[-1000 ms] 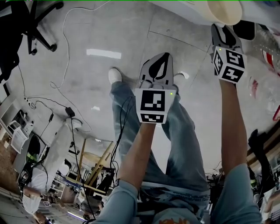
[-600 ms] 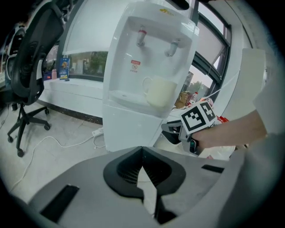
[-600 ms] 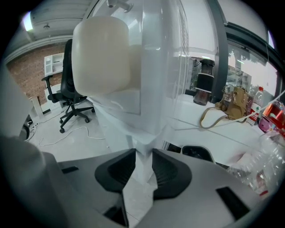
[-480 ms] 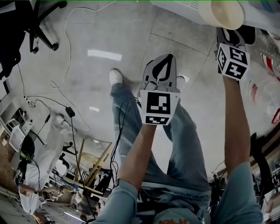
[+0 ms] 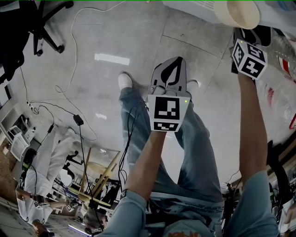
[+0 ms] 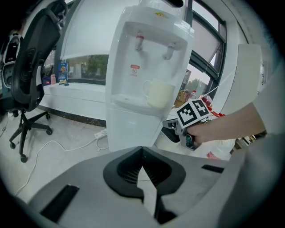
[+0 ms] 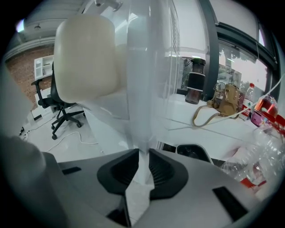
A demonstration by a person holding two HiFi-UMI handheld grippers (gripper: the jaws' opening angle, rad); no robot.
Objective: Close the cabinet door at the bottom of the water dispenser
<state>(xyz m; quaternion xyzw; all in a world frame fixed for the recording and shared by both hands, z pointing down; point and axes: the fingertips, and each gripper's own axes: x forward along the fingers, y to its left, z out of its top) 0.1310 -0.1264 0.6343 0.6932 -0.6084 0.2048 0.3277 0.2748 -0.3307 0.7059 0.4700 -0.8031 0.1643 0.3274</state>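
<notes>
The white water dispenser [image 6: 147,67] stands ahead with a cream cup [image 6: 158,94] on its tray. In the head view the cup [image 5: 237,13] sits at the top edge. My right gripper [image 5: 249,34] is low at the dispenser's right side, also seen from the left gripper view [image 6: 173,129]. In the right gripper view its jaws [image 7: 143,153] are closing on the thin white edge of the cabinet door [image 7: 144,89], which fills the gap between the pads. My left gripper [image 5: 172,62] hangs over the floor in front, shut and empty [image 6: 142,151].
A black office chair [image 6: 31,67] stands to the left, with a white cable [image 5: 69,55] trailing over the floor. My legs and shoes are under the left gripper. Clear plastic bottles [image 7: 262,147] lie at the right, and a bag [image 7: 222,102] rests on a ledge behind.
My right gripper has shifted a little toward the dispenser, up and right in the head view. The left gripper has stayed nearly still. A person in white at lower left has moved.
</notes>
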